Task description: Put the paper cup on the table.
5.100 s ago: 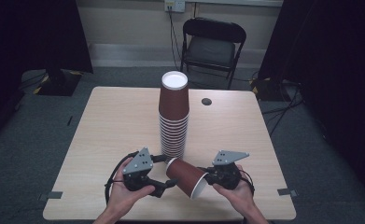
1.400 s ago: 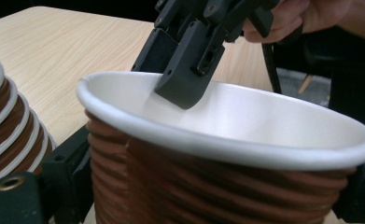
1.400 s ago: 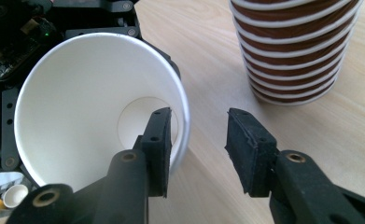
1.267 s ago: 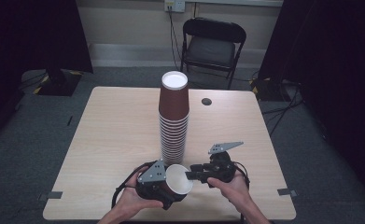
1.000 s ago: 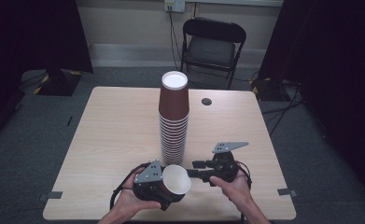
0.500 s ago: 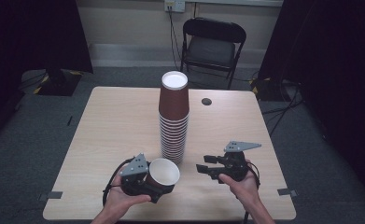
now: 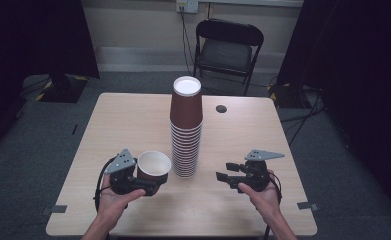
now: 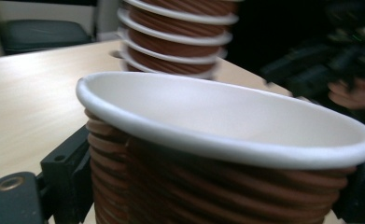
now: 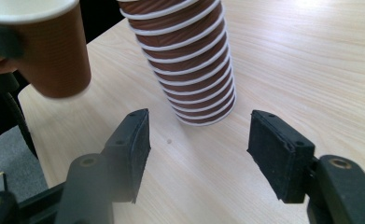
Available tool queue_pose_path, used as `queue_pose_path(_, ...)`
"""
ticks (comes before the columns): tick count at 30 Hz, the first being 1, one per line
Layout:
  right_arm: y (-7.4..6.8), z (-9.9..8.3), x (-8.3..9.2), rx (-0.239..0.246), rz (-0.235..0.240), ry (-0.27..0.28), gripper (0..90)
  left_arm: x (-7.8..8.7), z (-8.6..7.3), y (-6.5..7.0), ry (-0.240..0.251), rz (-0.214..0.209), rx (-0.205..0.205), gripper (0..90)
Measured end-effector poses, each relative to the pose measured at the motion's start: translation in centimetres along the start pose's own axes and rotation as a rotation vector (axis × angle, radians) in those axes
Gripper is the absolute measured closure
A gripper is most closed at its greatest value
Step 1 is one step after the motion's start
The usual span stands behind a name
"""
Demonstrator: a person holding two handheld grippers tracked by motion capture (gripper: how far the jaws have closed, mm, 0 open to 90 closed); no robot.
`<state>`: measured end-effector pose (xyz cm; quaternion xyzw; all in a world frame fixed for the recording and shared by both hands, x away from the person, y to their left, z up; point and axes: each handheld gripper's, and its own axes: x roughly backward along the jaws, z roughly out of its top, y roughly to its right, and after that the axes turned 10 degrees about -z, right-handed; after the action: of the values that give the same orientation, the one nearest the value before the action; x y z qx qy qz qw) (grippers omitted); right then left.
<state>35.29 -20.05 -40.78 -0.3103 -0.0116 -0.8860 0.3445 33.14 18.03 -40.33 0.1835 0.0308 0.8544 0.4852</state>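
Light wood-grain rectangular counter [image 7: 133, 120], pale laminate top, standing on grey carpet. Tall stack of ribbed brown paper cups with white rims [image 7: 185, 135] stands upright near the centre, mouths down. Small dark round disc [image 7: 221, 108] lies near the far edge, well apart from the stack.

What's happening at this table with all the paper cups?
A person sits at a wooden table with a hand-held gripper in each hand. The left hand-held gripper grips a single brown paper cup, mouth up, just left of a tall stack of upside-down cups. The right hand-held gripper holds nothing; its jaws have just been opening and point toward the stack from the right.
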Motion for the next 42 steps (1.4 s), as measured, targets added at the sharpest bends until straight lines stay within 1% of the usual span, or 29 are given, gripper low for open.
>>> queue_pose_path(1, 0.1, 0.0, 0.0, -0.002, -0.004, 0.001, 38.5, 0.0, 0.1, -0.3, 0.001, 0.005, 0.002, 9.3)
queue_pose_path(2, 0.3, 0.0, 0.0, -0.009, -0.005, 0.006, 38.4, 0.0, 0.2, -0.6, 0.02, 0.049, 0.008, 9.3)
queue_pose_path(4, 0.6, 0.0, 0.0, -0.013, -0.009, 0.006, 38.4, -0.1, 0.2, -1.0, 0.03, 0.068, 0.013, 9.2)
queue_pose_path(5, 0.6, 0.0, 0.0, -0.013, -0.009, 0.006, 38.4, -0.1, 0.2, -1.0, 0.03, 0.068, 0.013, 9.1)
queue_pose_path(6, 0.8, -0.1, -0.1, -0.016, -0.009, 0.002, 38.4, -0.1, 0.3, -1.4, 0.044, 0.093, 0.005, 9.2)
queue_pose_path(9, 0.9, -0.3, -0.2, -0.012, -0.012, -0.002, 38.4, 0.0, 0.4, -1.8, 0.048, 0.105, 0.009, 9.1)
queue_pose_path(11, 0.8, -0.6, -0.2, -0.011, -0.01, -0.013, 38.8, 0.0, 0.6, -2.1, 0.035, 0.105, 0.019, 9.1)
queue_pose_path(12, 0.7, -0.7, -0.3, -0.009, -0.013, -0.015, 38.8, 0.0, 0.8, -2.5, 0.043, 0.127, 0.006, 9.1)
queue_pose_path(13, 0.7, -0.7, -0.3, -0.009, -0.013, -0.015, 38.8, 0.0, 0.8, -2.5, 0.043, 0.127, 0.006, 9.1)
queue_pose_path(15, 0.7, -0.9, -0.4, -0.015, -0.012, -0.022, 38.8, 0.1, 0.8, -3.1, 0.06, 0.139, 0.015, 9.1)
queue_pose_path(16, 0.6, -0.9, -0.5, -0.013, -0.017, -0.025, 38.8, 0.2, 0.9, -3.7, 0.06, 0.151, 0.018, 9.1)
queue_pose_path(17, 0.6, -0.9, -0.5, -0.013, -0.017, -0.025, 38.8, 0.2, 0.9, -3.7, 0.06, 0.151, 0.018, 9.1)
queue_pose_path(18, 0.5, -0.8, -0.4, -0.009, -0.019, -0.022, 38.9, 0.2, 1.0, -4.5, 0.056, 0.155, 0.007, 9.0)
queue_pose_path(20, 0.4, -0.8, -0.3, -0.009, -0.02, -0.021, 39.0, 0.2, 1.1, -4.8, 0.055, 0.16, 0.01, 8.9)
queue_pose_path(21, 0.4, -0.8, -0.2, -0.006, -0.019, -0.017, 40.6, 0.3, 1.1, -5.5, 0.076, 0.169, 0.017, 8.9)
queue_pose_path(22, 0.4, -0.8, -0.2, -0.006, -0.019, -0.017, 40.6, 0.3, 1.1, -5.5, 0.076, 0.169, 0.017, 8.8)
queue_pose_path(24, 0.4, -0.9, -0.1, -0.011, -0.018, -0.02, 40.6, 0.3, 1.0, -6.2, 0.08, 0.193, 0.008, 8.8)
queue_pose_path(27, 0.6, -1.0, -0.4, -0.015, -0.013, -0.026, 40.7, -0.2, 0.7, -7.8, 0.097, 0.215, 0.026, 8.6)
queue_pose_path(28, 0.6, -1.0, -0.5, -0.016, -0.013, -0.029, 40.7, -0.3, 0.6, -8.2, 0.092, 0.224, 0.034, 8.6)
queue_pose_path(29, 0.6, -1.0, -0.5, -0.016, -0.013, -0.029, 40.7, -0.3, 0.6, -8.2, 0.092, 0.224, 0.034, 8.5)
queue_pose_path(30, 0.7, -1.0, -0.6, -0.017, -0.013, -0.03, 40.7, -0.7, 0.4, -8.9, 0.088, 0.232, 0.056, 8.5)
queue_pose_path(31, 0.7, -1.0, -0.6, -0.017, -0.013, -0.03, 40.7, -0.7, 0.4, -8.9, 0.088, 0.232, 0.056, 8.5)
queue_pose_path(32, 0.7, -1.0, -0.6, -0.019, -0.013, -0.031, 40.6, -1.2, 0.2, -9.4, 0.076, 0.242, 0.064, 8.4)
queue_pose_path(33, 0.7, -1.0, -0.5, -0.019, -0.013, -0.031, 40.6, -1.2, 0.2, -9.4, 0.076, 0.242, 0.064, 8.4)
queue_pose_path(34, 0.8, -1.0, -0.5, -0.019, -0.013, -0.031, 40.6, -1.7, 0.0, -9.9, 0.064, 0.25, 0.076, 8.4)
queue_pose_path(35, 0.8, -1.0, -0.5, -0.018, -0.014, -0.029, 40.5, -1.9, -0.1, -10.1, 0.054, 0.255, 0.076, 8.3)
queue_pose_path(39, 0.8, -1.0, -0.5, -0.018, -0.012, -0.028, 40.4, -2.5, -0.3, -10.6, 0.063, 0.26, 0.075, 8.0)
queue_pose_path(41, 0.8, -1.0, -0.5, -0.019, -0.01, -0.029, 40.1, -2.8, -0.5, -10.9, 0.056, 0.271, 0.069, 7.8)
queue_pose_path(42, 0.8, -1.0, -0.5, -0.02, -0.01, -0.029, 39.9, -3.0, -0.6, -11.0, 0.057, 0.263, 0.073, 7.6)
